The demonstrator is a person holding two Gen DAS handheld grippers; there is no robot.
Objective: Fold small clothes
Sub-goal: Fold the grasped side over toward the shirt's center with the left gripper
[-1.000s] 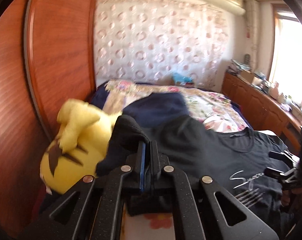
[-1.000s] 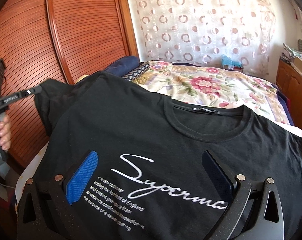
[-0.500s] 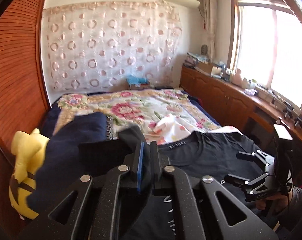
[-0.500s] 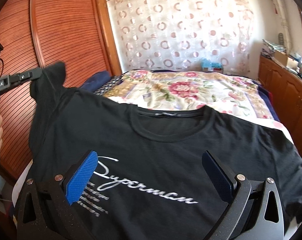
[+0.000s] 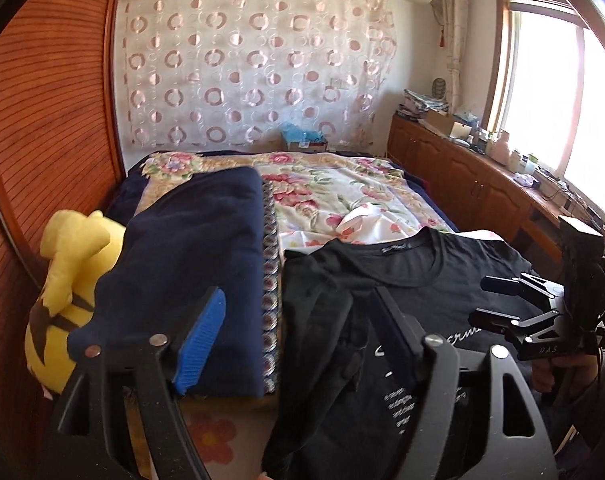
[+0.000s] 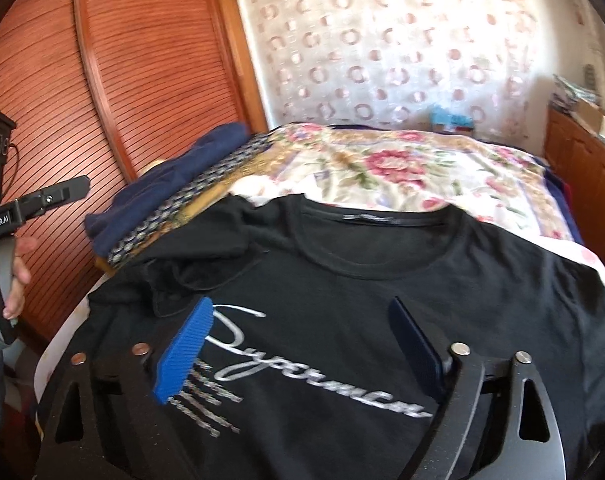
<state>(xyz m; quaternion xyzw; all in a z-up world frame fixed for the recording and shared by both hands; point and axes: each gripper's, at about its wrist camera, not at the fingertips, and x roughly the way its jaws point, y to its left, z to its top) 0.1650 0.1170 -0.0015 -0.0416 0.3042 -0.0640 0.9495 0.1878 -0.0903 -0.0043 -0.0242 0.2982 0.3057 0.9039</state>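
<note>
A black T-shirt [image 6: 362, 280] with silver script lettering lies face up on the bed; it also shows in the left wrist view [image 5: 402, 280]. Its left sleeve [image 6: 206, 256] is folded in over the chest in a loose bunch. My left gripper [image 5: 298, 344] is open and empty, just above the shirt's folded left edge. My right gripper [image 6: 298, 344] is open and empty, hovering over the lettering. The right gripper also shows in the left wrist view [image 5: 514, 304], and the left one shows at the left edge of the right wrist view [image 6: 54, 196].
A folded navy garment [image 5: 198, 264] lies left of the shirt, beside a yellow plush toy [image 5: 66, 280]. The floral bedspread [image 5: 342, 192] stretches behind. A wooden wardrobe [image 6: 102, 80] stands at the left, wooden cabinets [image 5: 462, 172] under the window at the right.
My left gripper carried the shirt's left sleeve inward over the chest, then opened and let it go. The right gripper stayed open over the lettering.
</note>
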